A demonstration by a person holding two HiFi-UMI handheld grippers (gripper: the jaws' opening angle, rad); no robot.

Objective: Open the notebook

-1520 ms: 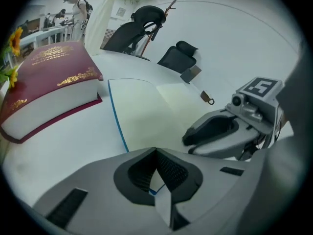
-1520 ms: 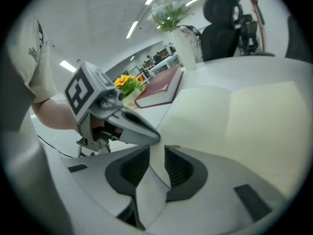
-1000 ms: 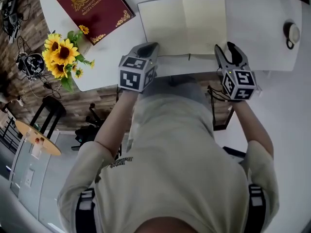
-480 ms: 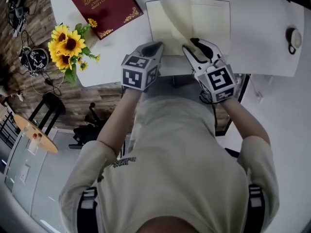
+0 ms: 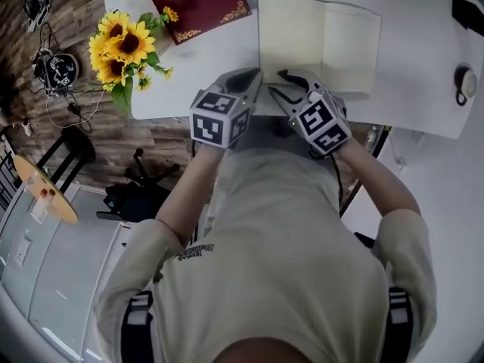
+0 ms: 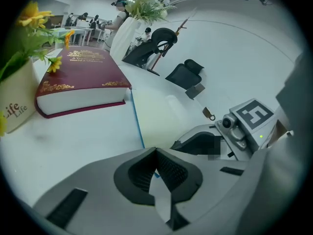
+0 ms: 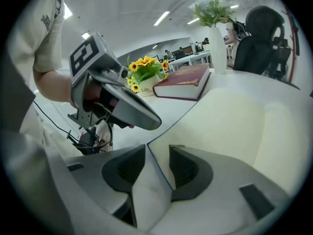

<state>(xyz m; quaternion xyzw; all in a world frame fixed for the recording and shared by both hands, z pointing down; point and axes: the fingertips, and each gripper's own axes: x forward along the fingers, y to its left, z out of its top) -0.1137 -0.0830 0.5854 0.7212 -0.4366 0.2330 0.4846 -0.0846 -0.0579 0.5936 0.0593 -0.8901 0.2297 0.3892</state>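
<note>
Okay, the notebook [image 5: 318, 42] lies open flat near the counter's [image 5: 423, 89] front edge, long side running left-right, spine pointing away from me. Blank cream pages, blue-edged cover. My left gripper [image 6: 156, 151] is clenched at its near-left corner. The right gripper [image 7: 157, 147] tilts down, jaws just opening, with the blue edge between them.

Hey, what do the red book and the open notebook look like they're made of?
The red book: stiff hard cover, probably cloth or leatherette, matte, with shiny gold stamped ornament. The notebook: cream matte paper pages, with a thin blue cover edge whose material is unclear.
</note>
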